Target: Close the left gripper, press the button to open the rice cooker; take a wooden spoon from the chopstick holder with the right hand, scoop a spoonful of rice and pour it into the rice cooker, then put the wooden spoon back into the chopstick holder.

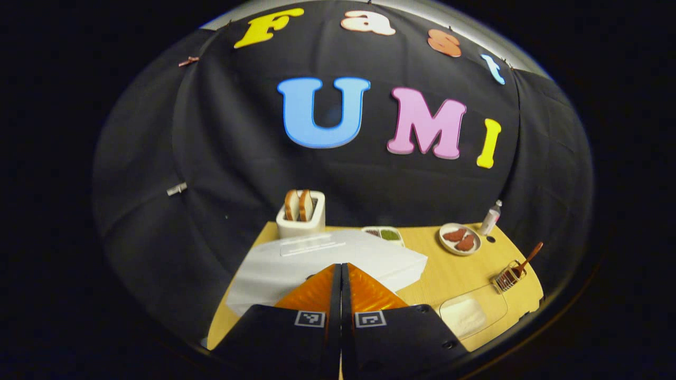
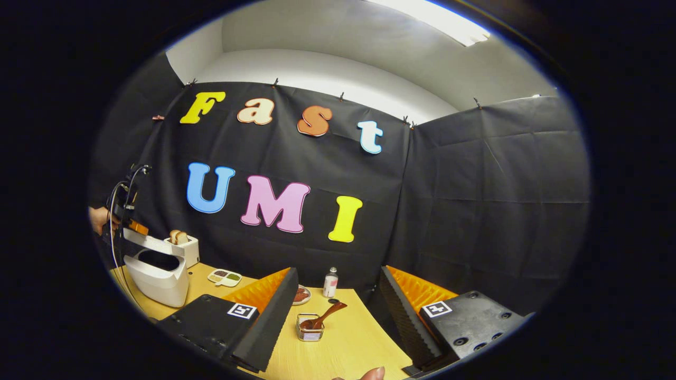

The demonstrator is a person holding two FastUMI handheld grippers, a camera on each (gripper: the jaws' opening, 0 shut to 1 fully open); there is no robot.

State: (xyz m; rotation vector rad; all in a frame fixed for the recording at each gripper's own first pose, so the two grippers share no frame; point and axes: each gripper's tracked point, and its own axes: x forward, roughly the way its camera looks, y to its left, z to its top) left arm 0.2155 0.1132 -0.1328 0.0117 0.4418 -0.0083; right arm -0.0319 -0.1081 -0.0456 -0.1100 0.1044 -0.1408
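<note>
White rice cooker point(image 2: 156, 277), brown wooden spoon point(image 2: 322, 317), light-wood table point(image 2: 348, 338), white toaster point(image 1: 300, 220) w/ tan bread.

spoon point(image 2: 323, 316) in holder point(image 2: 310, 328) | bottle point(image 2: 330, 282) behind holder | toaster point(image 2: 184, 249) behind cooker point(image 2: 157, 275)

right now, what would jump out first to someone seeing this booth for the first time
The white rice cooker at the table's left end stands out, its lid partly up, with the left tongs shut right above that lid. Farther along the wooden table, a wooden spoon leans in the wire chopstick holder, framed by the open right tongs. A white toaster holding bread sits behind the cooker.
</note>
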